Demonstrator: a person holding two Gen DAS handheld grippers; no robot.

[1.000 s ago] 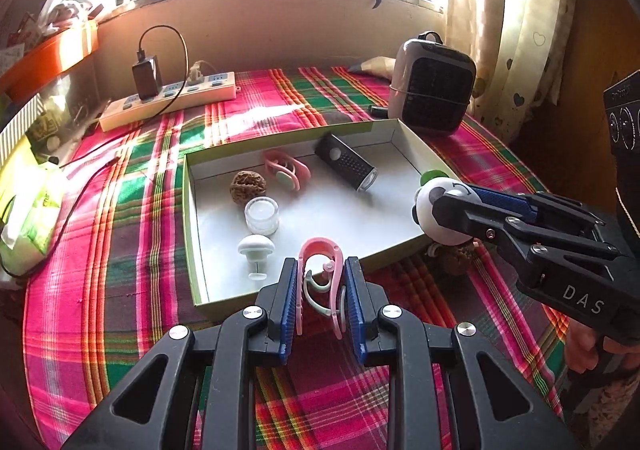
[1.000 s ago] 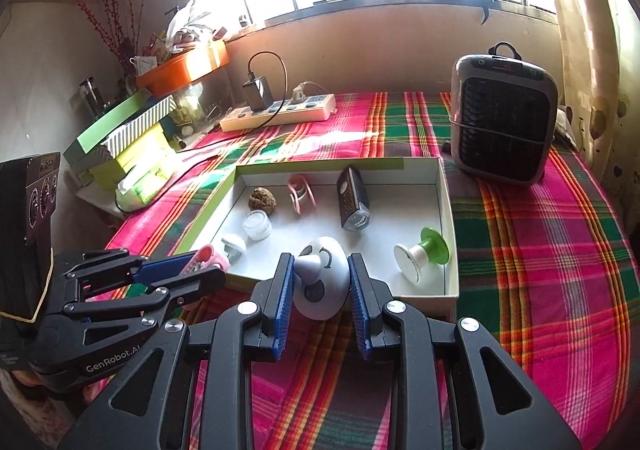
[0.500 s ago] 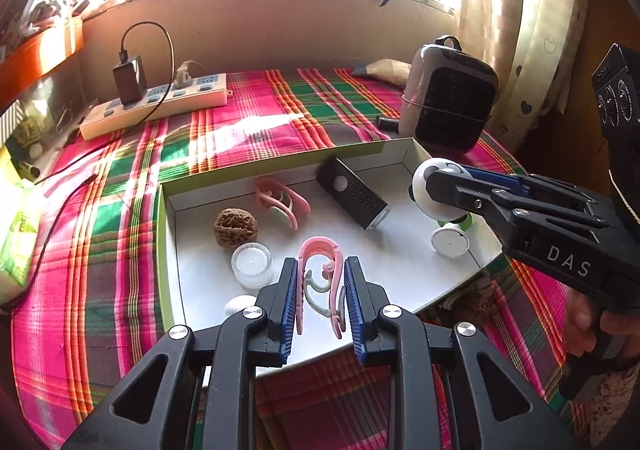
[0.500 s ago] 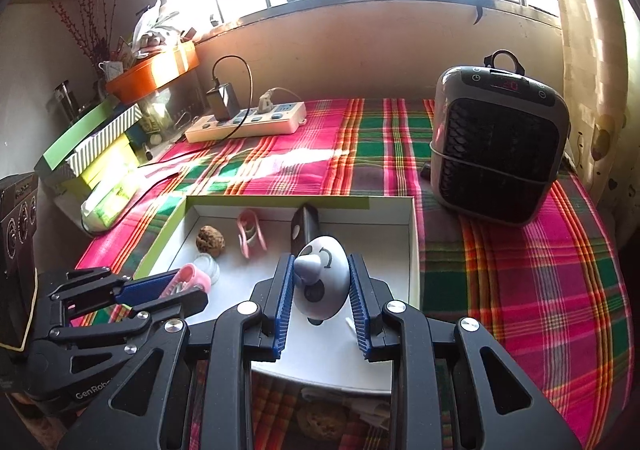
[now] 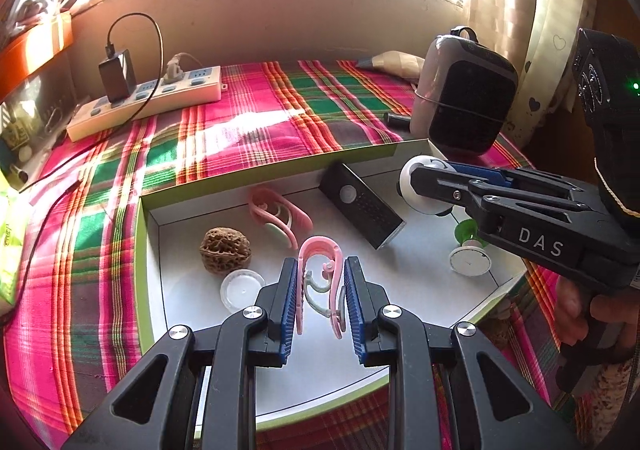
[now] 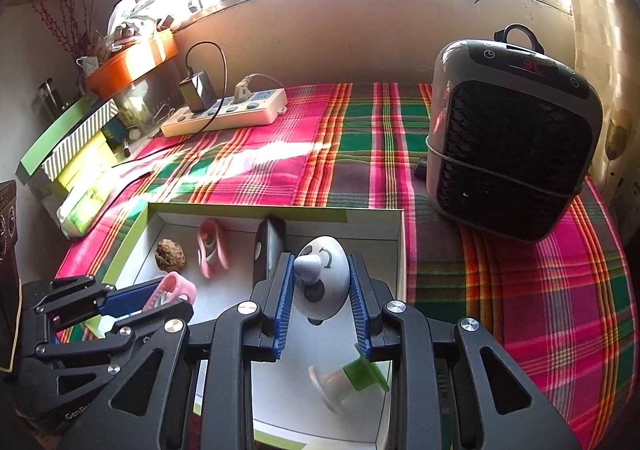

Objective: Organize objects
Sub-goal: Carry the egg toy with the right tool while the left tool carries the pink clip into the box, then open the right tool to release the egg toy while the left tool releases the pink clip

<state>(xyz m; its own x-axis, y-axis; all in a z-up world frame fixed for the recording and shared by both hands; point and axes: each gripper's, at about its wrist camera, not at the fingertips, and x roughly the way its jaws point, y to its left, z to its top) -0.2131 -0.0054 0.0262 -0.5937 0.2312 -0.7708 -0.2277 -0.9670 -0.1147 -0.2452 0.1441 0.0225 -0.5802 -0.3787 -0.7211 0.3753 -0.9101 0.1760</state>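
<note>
My left gripper is shut on a pink and green clip and holds it over the white box with the green rim. My right gripper is shut on a white panda-face toy over the box's right part; this toy also shows in the left wrist view. In the box lie a walnut, a second pink clip, a black remote, a clear round lid and a green and white suction cup.
A heater stands right of the box on the plaid cloth. A white power strip with a charger lies at the back left. Stacked boxes and an orange tray stand at the left.
Both grippers have moved forward from the box's near edge to over its inside, each still holding its object. The right gripper now hangs above the suction cup.
</note>
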